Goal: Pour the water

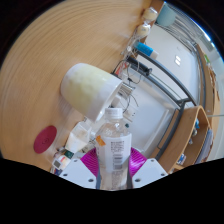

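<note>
The bottle point(115, 150) is nearest to the camera. It stands upright between the 2 fingers of the gripper point(116, 172), and the magenta pads point(92, 162) press on it from both sides, so the claw is clenched on the bottle. The bottle is clear plastic with a white cap and a label with red print.

The largest thing in the scene is the round wooden table point(60, 50), pale with ring lines in the grain. On it, just beyond the bottle, a white cup point(88, 88) lies tilted with its opening toward the bottle. A dark red round lid point(45, 140) lies flat on the table, beside the cup. Behind the cup there is a small device with thin wires point(130, 72), near the table's edge. Farther away a blue object point(146, 48) lies.
</note>
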